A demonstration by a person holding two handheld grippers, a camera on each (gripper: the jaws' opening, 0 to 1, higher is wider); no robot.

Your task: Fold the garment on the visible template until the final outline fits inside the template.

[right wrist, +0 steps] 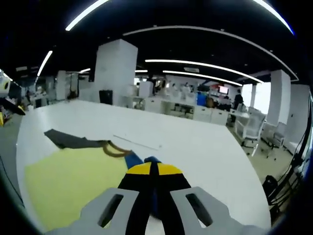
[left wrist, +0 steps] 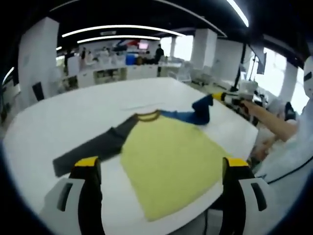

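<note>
1. Between the right gripper (right wrist: 152, 171) jaws, closed tight: blue sleeve (left wrist: 195, 113) of the shirt (left wrist: 171, 156), flat on the table (left wrist: 83, 110).
2. Left gripper (left wrist: 161, 169) wide open, empty, shirt just ahead.
3. Risk: sleeve slipping out mid-fold, bunching the shirt.

White table, one garment on it.

The table (left wrist: 88, 110) is broad, white and rounded at its edges. A shirt (left wrist: 166, 156) lies flat on it: yellow body, brown collar, a dark grey sleeve (left wrist: 93, 147) stretched out to one side, a blue sleeve (left wrist: 193, 115) bunched and lifted at the other. A faint thin line (right wrist: 137, 142) marks the tabletop beyond the collar.
</note>
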